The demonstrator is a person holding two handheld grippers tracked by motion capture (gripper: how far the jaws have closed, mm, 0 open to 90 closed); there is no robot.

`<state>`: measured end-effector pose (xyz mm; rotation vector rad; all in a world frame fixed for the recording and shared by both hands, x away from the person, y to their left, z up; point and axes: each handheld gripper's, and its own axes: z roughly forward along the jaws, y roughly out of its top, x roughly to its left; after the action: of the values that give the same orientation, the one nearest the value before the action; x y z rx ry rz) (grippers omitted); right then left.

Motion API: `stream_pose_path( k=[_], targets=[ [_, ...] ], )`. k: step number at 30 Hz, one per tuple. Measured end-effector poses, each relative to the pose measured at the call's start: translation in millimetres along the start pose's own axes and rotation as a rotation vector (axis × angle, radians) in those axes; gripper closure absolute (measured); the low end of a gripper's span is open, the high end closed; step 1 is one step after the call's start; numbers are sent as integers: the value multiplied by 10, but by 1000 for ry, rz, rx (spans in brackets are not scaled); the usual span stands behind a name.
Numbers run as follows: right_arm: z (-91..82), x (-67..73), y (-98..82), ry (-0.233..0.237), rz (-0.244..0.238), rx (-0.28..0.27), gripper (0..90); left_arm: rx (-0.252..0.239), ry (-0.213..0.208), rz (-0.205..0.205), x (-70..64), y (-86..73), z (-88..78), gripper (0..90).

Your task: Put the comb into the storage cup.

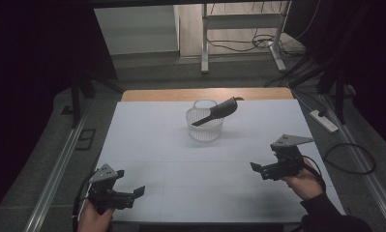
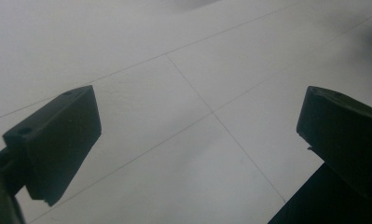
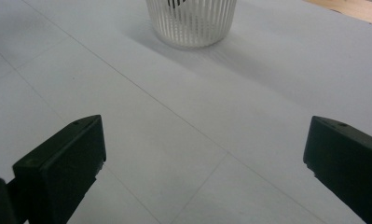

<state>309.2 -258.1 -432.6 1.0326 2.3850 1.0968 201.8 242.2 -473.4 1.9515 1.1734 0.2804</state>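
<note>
A white ribbed plastic basket (image 1: 205,126) stands toward twelve o'clock on the pale white table top (image 1: 181,159), and a dark brush-like tool (image 1: 218,111) leans out over its rim, pointing toward two o'clock. The left gripper (image 1: 132,193) hovers at seven o'clock, jaws spread wide and holding nothing. The right gripper (image 1: 259,169) waits at four o'clock, likewise wide apart and empty, well apart from the basket

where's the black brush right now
In the high view the brush lies tilted across the rim of the white basket at the table's far middle, its handle end pointing lower left, well ahead of both tools.
</note>
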Motion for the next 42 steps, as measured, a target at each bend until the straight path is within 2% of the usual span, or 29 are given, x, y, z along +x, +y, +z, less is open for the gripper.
stream_pose_path(
  k=[13,34,42],
  targets=[
    [-93,-31,-132,-10,16,11,0,-1,-5,0,5,14,12,2],
    [-338,-131,-445,-78,58,21,0,0,-7,-1,11,25,24,2],
    [-413,-135,-511,-91,78,21,0,-1,-6,-5,11,21,21,2]
  ],
)
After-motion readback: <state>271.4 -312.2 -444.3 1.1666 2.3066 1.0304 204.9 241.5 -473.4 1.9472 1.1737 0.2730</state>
